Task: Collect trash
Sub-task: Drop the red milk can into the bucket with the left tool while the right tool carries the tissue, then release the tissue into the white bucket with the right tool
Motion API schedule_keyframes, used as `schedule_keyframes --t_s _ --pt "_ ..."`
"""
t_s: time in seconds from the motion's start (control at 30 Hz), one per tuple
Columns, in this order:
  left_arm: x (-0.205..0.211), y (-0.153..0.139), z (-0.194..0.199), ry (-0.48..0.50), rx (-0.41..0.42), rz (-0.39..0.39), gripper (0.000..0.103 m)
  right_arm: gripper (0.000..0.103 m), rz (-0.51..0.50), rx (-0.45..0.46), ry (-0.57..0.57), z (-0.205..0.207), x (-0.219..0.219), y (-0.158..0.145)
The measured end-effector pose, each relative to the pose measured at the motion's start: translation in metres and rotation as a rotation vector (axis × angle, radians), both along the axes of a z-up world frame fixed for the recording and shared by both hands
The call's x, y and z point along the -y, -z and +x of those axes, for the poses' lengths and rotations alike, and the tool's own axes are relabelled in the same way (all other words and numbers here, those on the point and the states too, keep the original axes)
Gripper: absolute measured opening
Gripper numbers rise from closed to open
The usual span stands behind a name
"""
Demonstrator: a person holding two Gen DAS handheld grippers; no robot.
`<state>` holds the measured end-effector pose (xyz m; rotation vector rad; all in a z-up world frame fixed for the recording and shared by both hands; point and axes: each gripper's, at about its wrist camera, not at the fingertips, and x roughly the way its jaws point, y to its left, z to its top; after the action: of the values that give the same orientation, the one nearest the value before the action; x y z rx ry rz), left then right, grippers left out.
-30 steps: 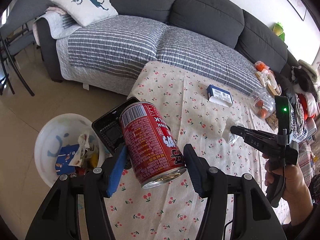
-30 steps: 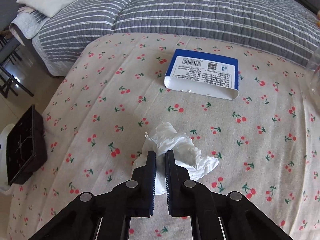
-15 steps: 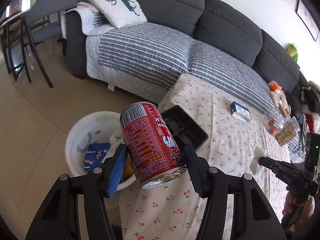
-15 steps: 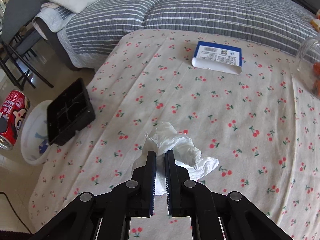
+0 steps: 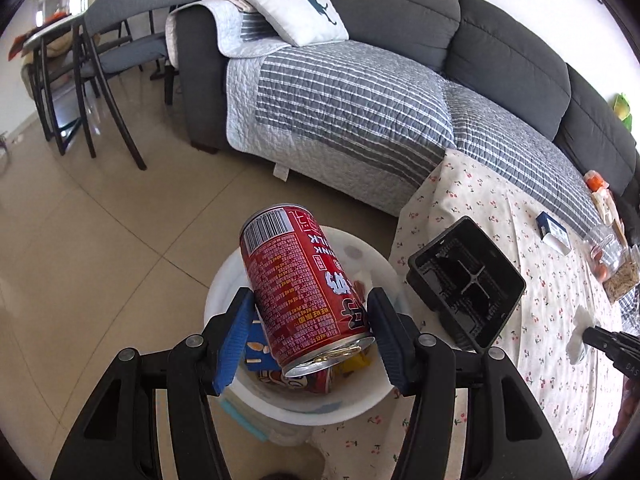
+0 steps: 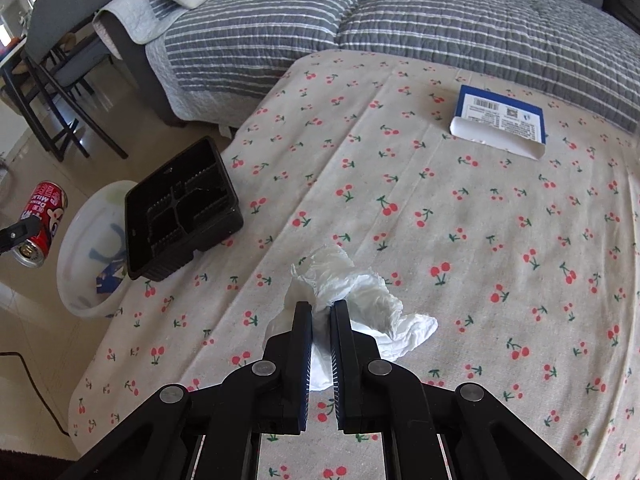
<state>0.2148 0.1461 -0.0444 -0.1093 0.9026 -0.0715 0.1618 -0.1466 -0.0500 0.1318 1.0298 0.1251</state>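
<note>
My left gripper (image 5: 310, 312) is shut on a red drink can (image 5: 304, 288), held tilted right above the white trash bin (image 5: 224, 284) on the floor. The can (image 6: 40, 224) and bin (image 6: 80, 248) also show at the left of the right wrist view. My right gripper (image 6: 320, 308) is shut on a crumpled white tissue (image 6: 360, 296), held above the cherry-print tablecloth (image 6: 480, 220). The tissue (image 5: 578, 332) shows small in the left wrist view.
A black plastic tray (image 6: 180, 208) sits at the table's left edge, overhanging the bin. A blue and white box (image 6: 500, 120) lies at the far side. A grey sofa (image 5: 400, 80) stands behind the table, chairs (image 5: 100, 60) at the far left. Snack jars (image 5: 608, 248) stand at the right.
My left gripper has carried the can leftward off the table to above the bin. My right gripper has lifted and drawn back with the tissue still held.
</note>
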Motion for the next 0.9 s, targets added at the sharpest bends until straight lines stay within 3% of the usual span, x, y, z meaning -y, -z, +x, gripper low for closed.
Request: schedule_keyframes --t_s 0.13,0.2,0.47,0.7,0.9 --pt "0.002 0.003 0.006 -0.004 0.007 0.05 0.067 0.008 -0.009 0.002 -0.015 0.001 -0.009 0.002" --pt "-0.002 0.005 0.007 -0.031 -0.02 0.046 0.084 0.008 -0.014 0.006 -0.022 0.001 -0.013 0.002" --pt "-0.024 0.012 -0.005 -0.08 -0.089 0.119 0.089 0.008 -0.026 0.036 -0.059 -0.001 -0.033 -0.006" --pt "-0.054 0.021 -0.024 -0.098 -0.139 0.106 0.089 0.008 -0.014 0.052 -0.129 0.009 -0.076 -0.015" --pt "-0.08 0.025 -0.036 -0.132 -0.163 0.08 0.089 0.009 0.03 0.058 -0.215 0.029 -0.139 -0.008"
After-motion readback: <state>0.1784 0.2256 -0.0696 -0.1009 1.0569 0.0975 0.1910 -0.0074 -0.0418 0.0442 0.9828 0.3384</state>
